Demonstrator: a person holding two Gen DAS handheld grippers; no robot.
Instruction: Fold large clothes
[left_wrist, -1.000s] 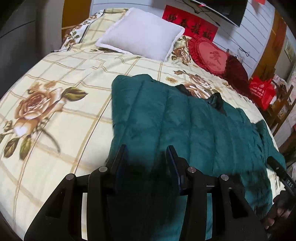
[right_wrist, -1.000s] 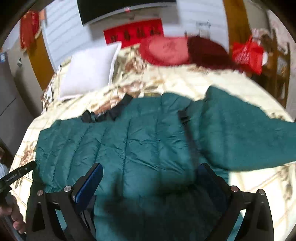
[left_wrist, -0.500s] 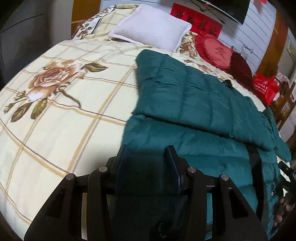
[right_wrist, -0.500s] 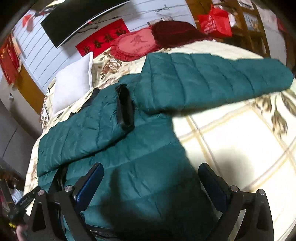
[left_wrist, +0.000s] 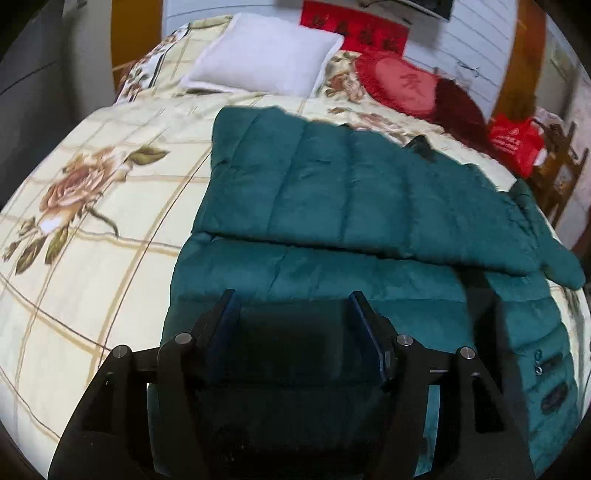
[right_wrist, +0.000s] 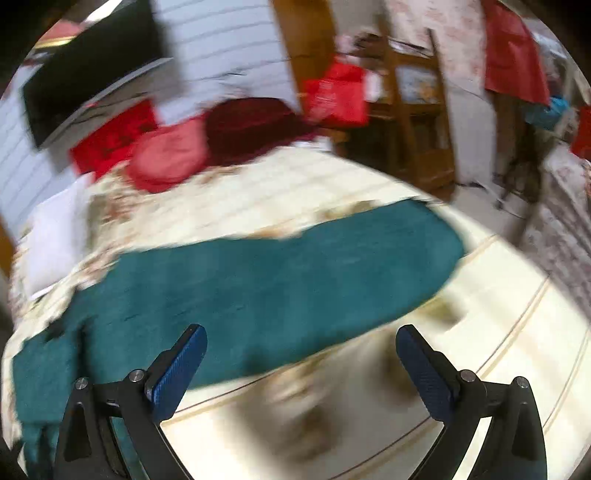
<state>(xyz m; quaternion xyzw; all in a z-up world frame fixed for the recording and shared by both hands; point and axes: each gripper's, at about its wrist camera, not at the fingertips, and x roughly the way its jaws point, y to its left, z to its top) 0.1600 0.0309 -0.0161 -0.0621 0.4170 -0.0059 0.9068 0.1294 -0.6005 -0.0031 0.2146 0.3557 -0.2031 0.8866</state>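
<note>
A large teal quilted down jacket (left_wrist: 354, 192) lies spread on the floral bed. Its far sleeve is folded across the body toward the left. My left gripper (left_wrist: 293, 321) hovers open over the jacket's near hem, nothing between its fingers. In the blurred right wrist view the other teal sleeve (right_wrist: 295, 273) stretches out to the right across the bedspread. My right gripper (right_wrist: 301, 350) is wide open and empty, above the bedspread just near of that sleeve.
A cream bedspread with roses (left_wrist: 85, 192) covers the bed. A white pillow (left_wrist: 266, 62) and red cushions (left_wrist: 402, 86) lie at the head. A red bag (left_wrist: 517, 142) and a wooden chair (right_wrist: 417, 122) stand beside the bed on the right.
My left gripper opened wider and drew back over the hem. My right gripper swung right, off the jacket body, and now faces the outstretched sleeve and bare bedspread.
</note>
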